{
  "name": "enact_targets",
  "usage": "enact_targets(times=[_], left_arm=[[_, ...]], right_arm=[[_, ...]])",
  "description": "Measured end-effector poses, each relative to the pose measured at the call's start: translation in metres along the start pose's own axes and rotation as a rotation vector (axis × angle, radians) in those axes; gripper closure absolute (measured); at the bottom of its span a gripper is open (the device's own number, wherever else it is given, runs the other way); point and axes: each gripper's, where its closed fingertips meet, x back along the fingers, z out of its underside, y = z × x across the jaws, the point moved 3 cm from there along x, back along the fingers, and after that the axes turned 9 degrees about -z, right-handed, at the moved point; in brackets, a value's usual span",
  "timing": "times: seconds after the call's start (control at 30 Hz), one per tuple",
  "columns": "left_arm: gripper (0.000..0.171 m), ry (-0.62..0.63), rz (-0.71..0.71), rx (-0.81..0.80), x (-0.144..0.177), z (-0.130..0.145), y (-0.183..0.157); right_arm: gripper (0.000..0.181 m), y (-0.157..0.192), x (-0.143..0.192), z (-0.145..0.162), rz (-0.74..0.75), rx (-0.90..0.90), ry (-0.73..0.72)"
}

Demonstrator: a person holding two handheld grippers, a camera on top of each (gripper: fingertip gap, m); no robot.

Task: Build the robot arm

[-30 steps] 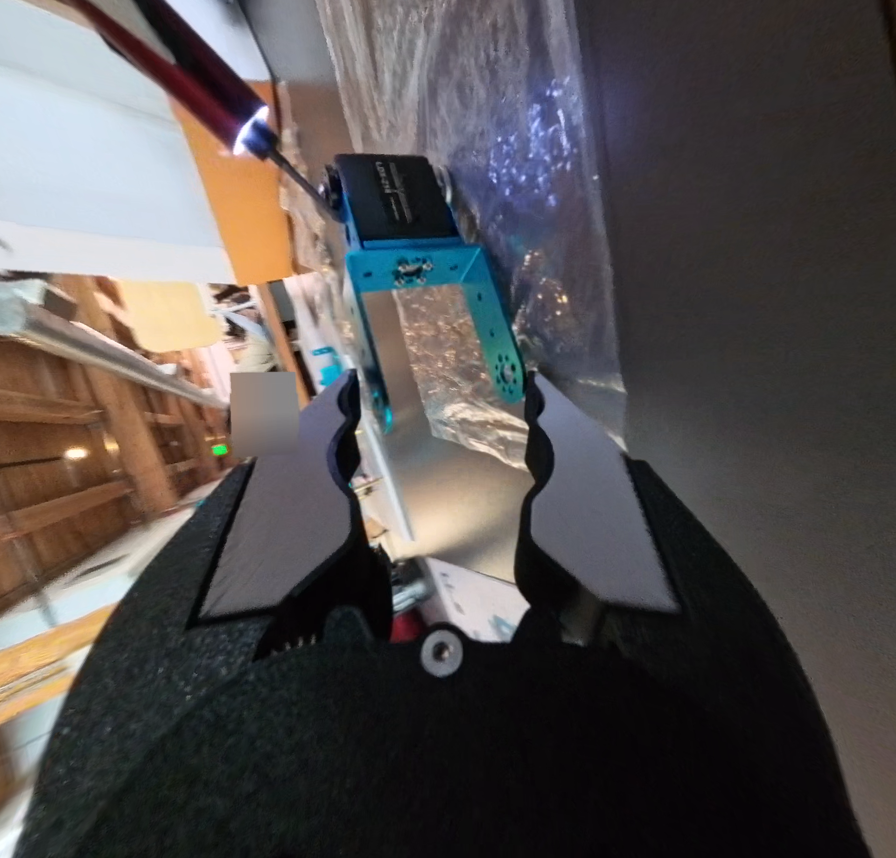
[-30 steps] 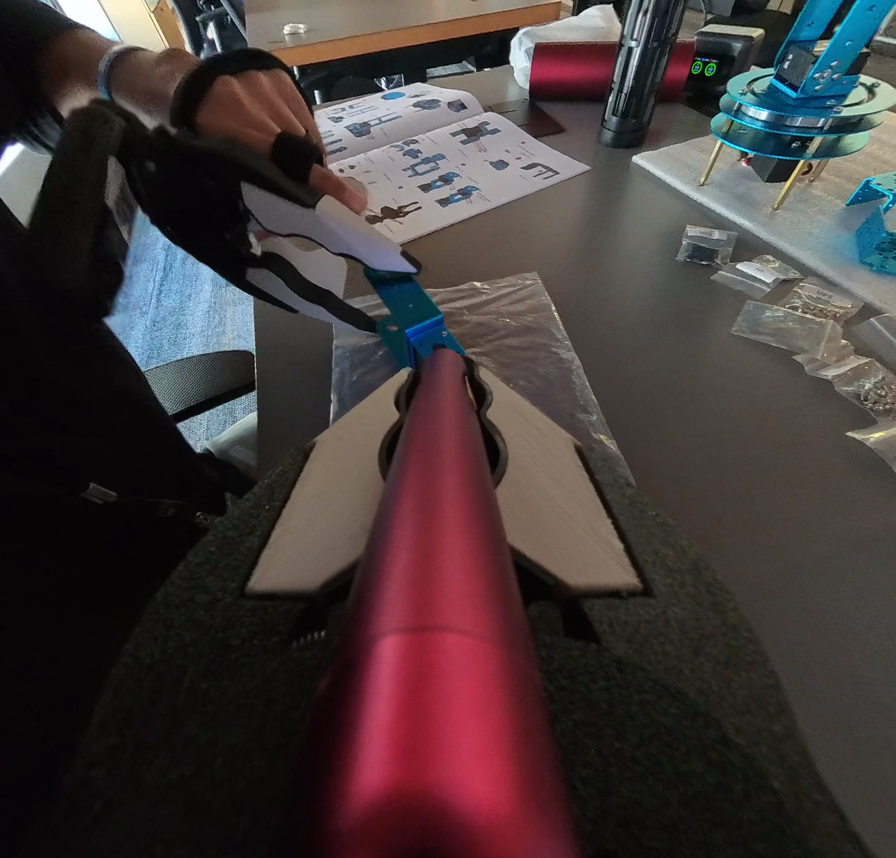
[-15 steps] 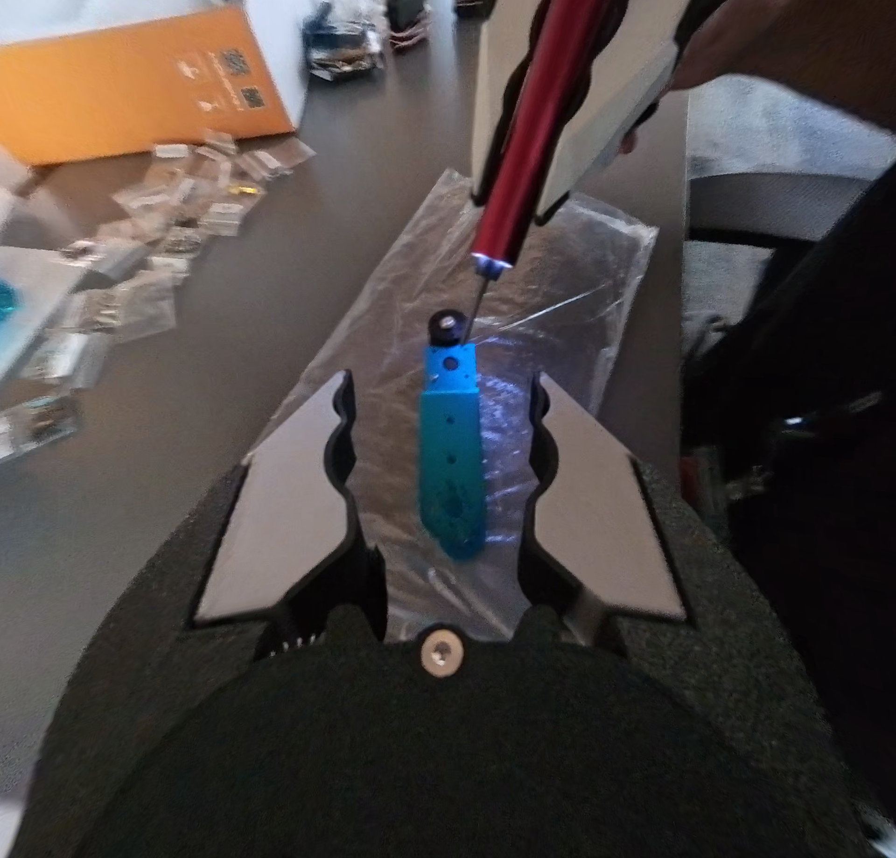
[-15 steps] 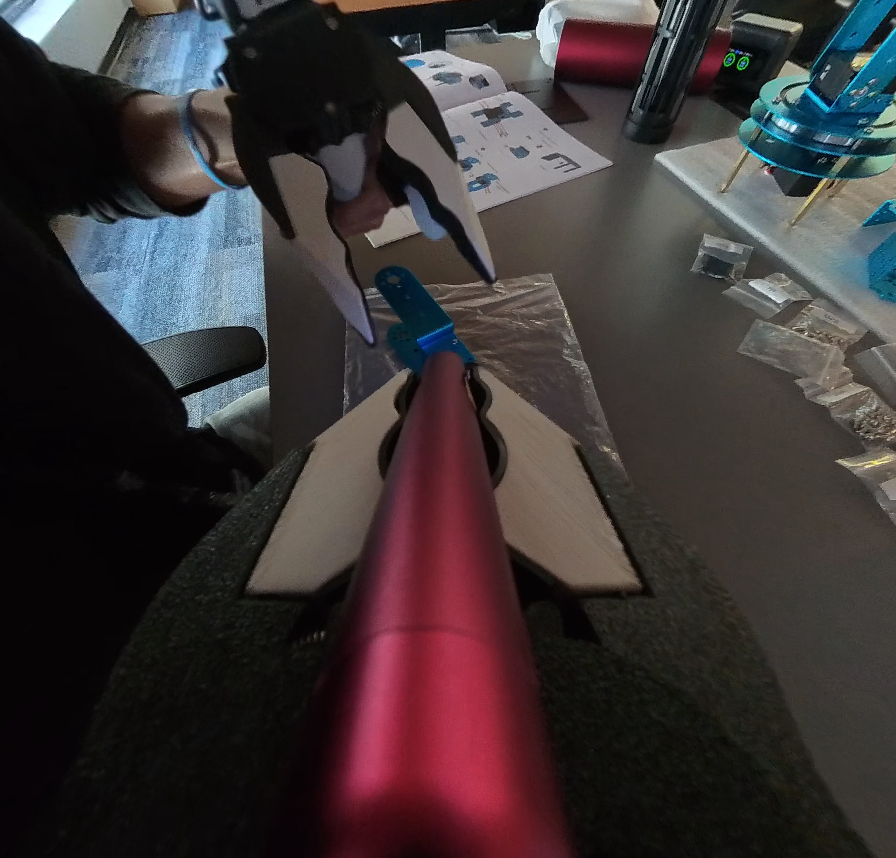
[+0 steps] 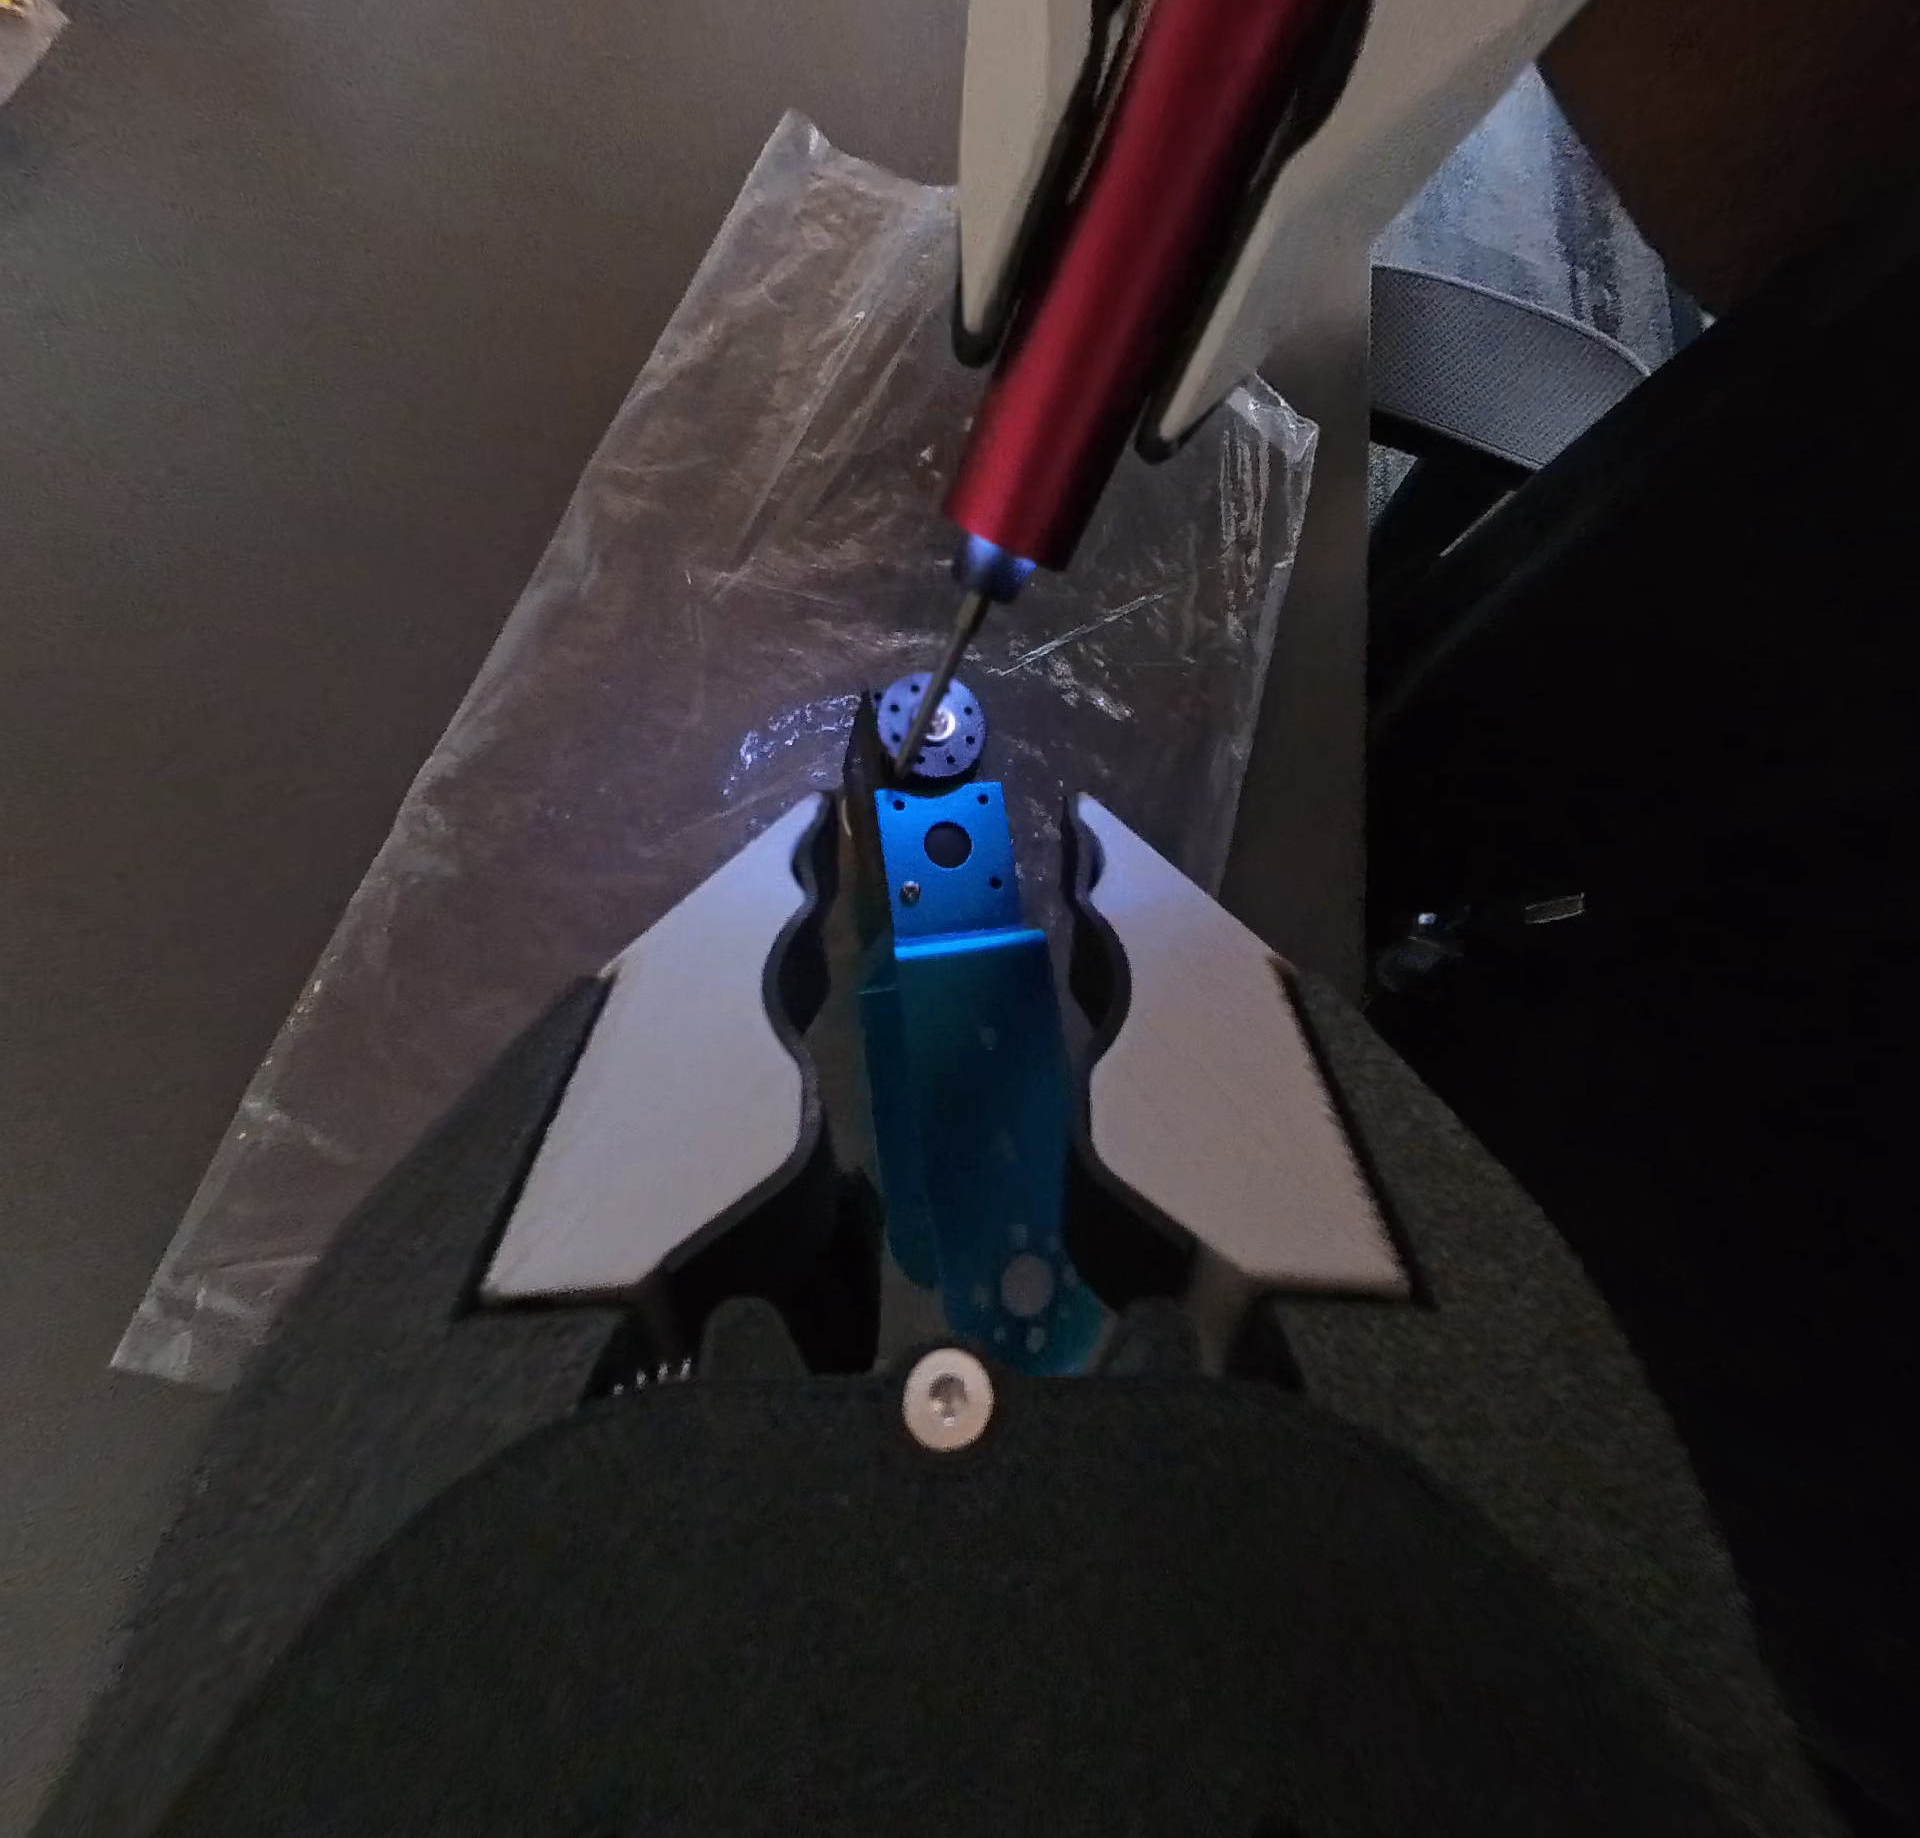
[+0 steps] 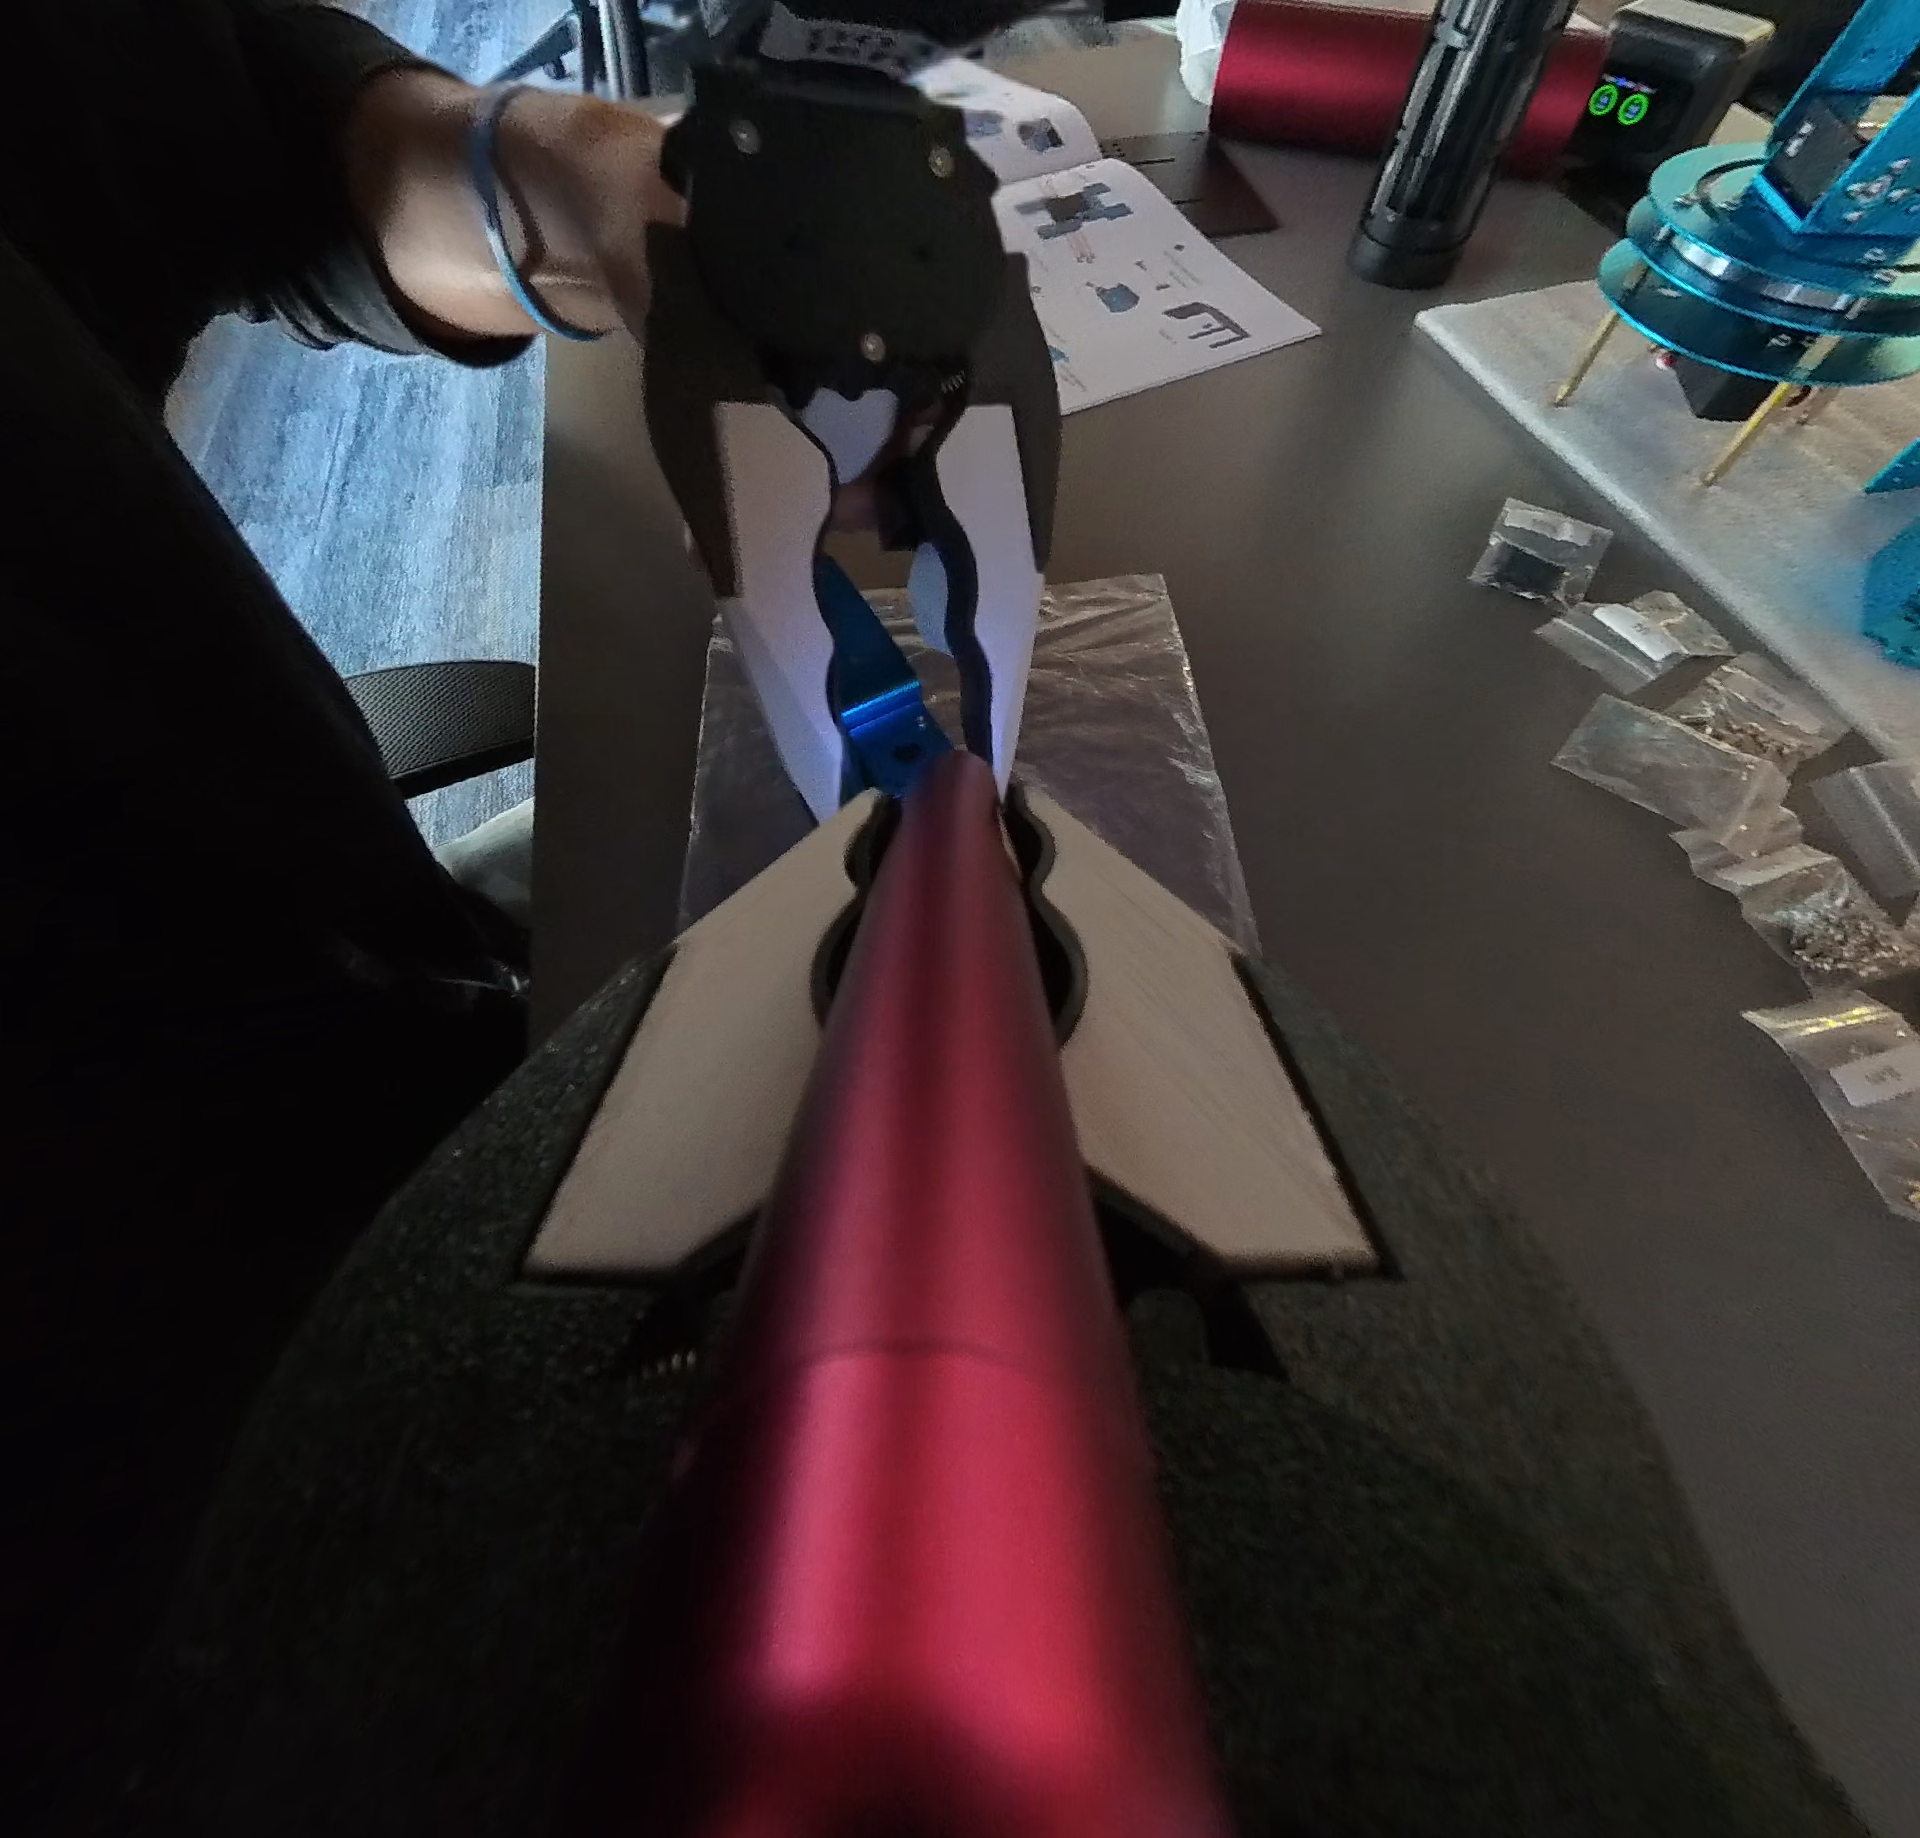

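My left gripper (image 5: 948,812) is closed around a blue metal bracket (image 5: 966,1061) with a black servo in it, held over a clear plastic bag (image 5: 623,749) on the dark table. A black round horn (image 5: 940,718) sits at the bracket's far end. My right gripper (image 6: 945,801) is shut on a red powered screwdriver (image 6: 935,1165). In the left wrist view the screwdriver (image 5: 1101,282) comes down from the top and its thin bit touches the horn, lit by its lamp. The right wrist view shows the left gripper (image 6: 914,780) facing me, with the bracket (image 6: 868,666) between its fingers.
The right wrist view shows an open instruction booklet (image 6: 1143,271) behind the left gripper. At right are several small bags of parts (image 6: 1714,749), a blue round assembly (image 6: 1766,230), a black cylinder (image 6: 1444,126) and a red cylinder (image 6: 1320,63). A chair (image 6: 447,718) stands off the table's left edge.
The left gripper turned from sideways to upright, then moved forward and narrowed its fingers onto the bracket. The screwdriver's bit stayed at the horn end of the bracket.
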Motion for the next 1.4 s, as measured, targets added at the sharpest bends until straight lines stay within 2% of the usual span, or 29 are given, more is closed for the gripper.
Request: enact_targets(times=[0.17, 0.23, 0.83, 1.1, 1.4], left_arm=[[0.145, -0.001, 0.001, 0.013, -0.006, 0.001, 0.001], [0.145, -0.008, 0.002, 0.025, -0.007, 0.001, 0.002], [0.147, -0.046, -0.047, 0.019, -0.006, 0.003, 0.002], [0.147, -0.059, -0.104, -0.009, -0.006, 0.003, -0.002], [0.144, -0.077, -0.13, -0.009, -0.006, 0.003, -0.003]], right_arm=[[0.16, 0.0, -0.001, 0.0, -0.015, 0.008, 0.024], [0.161, -0.002, -0.002, 0.0, -0.015, 0.006, 0.024], [0.158, -0.001, -0.004, 0.0, 0.009, -0.013, 0.04], [0.159, 0.02, 0.005, -0.004, -0.034, 0.034, 0.034], [0.159, 0.019, 0.01, 0.001, 0.037, 0.01, 0.042]])
